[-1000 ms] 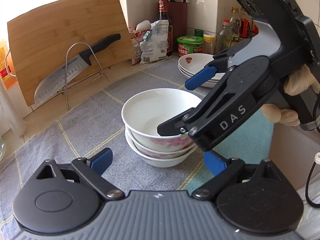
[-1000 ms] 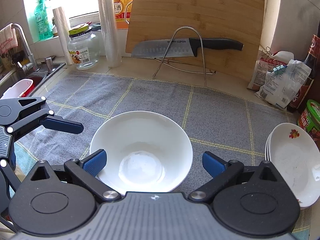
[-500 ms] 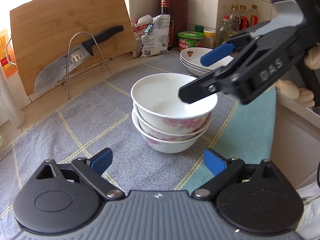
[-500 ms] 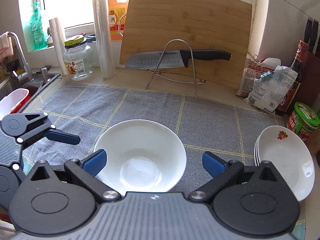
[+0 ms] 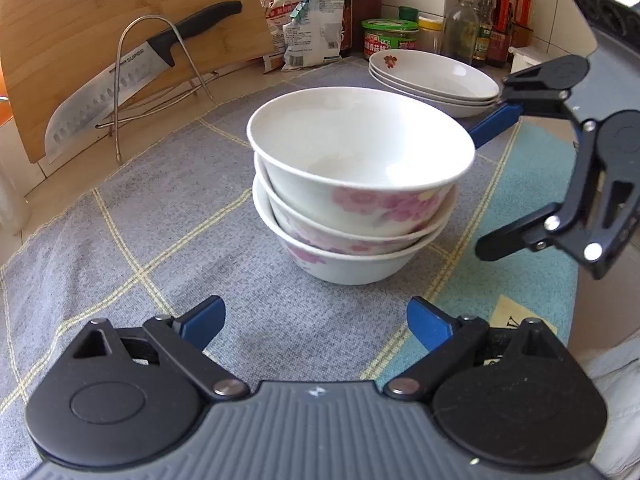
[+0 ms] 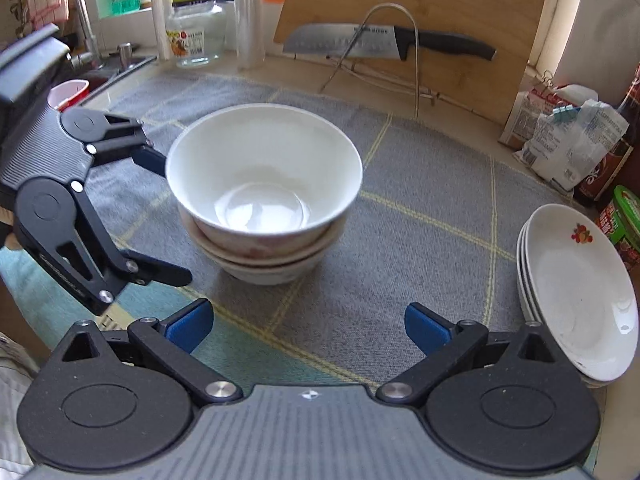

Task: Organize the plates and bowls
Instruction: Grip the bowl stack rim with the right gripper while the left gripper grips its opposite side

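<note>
Three bowls sit nested in one stack on the grey checked cloth covering the worktop, white with pink flowers on the sides, and both tongs are pointed down at them from either side with nothing in their grip. Left tongs are spread wide, blue pads just short of the stack, not touching it. Right tongs are wide too and empty, with the bowls ahead of them and the stack of shallow plates off to their right; the top plate has a little fruit print near the rim. From the left camera you can see the right tongs beside the bowls, one blue finger reaching behind the stack toward the plates. Readable stuff: the knife says SUPOR on the blade, resting in a wire rack against a bamboo cutting board. Labels on the snack bags, green-lidded jar and bottles are too small to read. Kitchen worktop, tiled wall, sink and tap at the far left, window behind.
</note>
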Demonstrator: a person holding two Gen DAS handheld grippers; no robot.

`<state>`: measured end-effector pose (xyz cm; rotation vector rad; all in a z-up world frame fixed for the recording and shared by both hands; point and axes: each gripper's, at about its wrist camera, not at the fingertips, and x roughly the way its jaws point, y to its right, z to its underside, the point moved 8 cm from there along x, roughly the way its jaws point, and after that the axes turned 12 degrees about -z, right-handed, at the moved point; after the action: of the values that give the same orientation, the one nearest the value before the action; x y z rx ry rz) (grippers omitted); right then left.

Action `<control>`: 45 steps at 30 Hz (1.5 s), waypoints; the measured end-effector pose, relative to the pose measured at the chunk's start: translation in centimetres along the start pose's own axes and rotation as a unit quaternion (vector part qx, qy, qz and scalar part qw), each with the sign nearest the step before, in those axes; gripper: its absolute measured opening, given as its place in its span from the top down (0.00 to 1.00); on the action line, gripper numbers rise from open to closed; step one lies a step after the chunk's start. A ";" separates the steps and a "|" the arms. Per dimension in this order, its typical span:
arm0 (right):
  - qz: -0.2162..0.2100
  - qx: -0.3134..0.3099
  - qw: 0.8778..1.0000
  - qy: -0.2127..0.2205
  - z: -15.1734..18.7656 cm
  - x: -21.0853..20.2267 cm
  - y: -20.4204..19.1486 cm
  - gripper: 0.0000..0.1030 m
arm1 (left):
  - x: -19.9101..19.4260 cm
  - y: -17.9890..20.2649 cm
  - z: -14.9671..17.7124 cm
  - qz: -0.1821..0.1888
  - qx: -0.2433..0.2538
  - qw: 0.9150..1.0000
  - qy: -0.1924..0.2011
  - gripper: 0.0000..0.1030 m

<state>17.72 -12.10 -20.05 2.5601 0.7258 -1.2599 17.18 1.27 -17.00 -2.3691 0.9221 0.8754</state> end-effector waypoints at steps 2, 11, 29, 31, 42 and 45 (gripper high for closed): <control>-0.016 -0.006 1.000 -0.012 0.2 1.6 0.9 0.00 | 0.4 0.4 0.0 0.004 0.004 1.000 -0.004 0.06; -0.075 -0.083 0.994 -0.022 -0.1 3.5 1.9 0.00 | 1.8 1.0 0.1 -0.011 -0.021 0.999 -0.040 0.01; -0.104 -0.130 0.986 -0.010 -0.4 3.4 2.2 0.00 | 2.1 1.2 -0.6 0.036 0.034 0.999 -0.004 0.00; -0.110 -0.138 0.984 -0.014 -0.6 3.5 2.1 0.00 | 2.4 1.2 -0.9 0.053 0.053 0.997 0.003 0.00; -0.111 -0.161 0.979 -0.051 -1.9 4.2 1.0 0.00 | 2.9 1.0 -1.9 0.103 0.128 0.985 0.048 0.03; -0.118 -0.193 0.972 -0.057 -2.4 4.0 -0.1 0.00 | 2.8 0.9 -2.0 0.117 0.139 0.982 0.052 0.07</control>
<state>21.36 -9.75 -21.72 2.1197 1.1494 -1.1779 18.99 -1.77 -17.69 -2.1107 1.2965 0.6593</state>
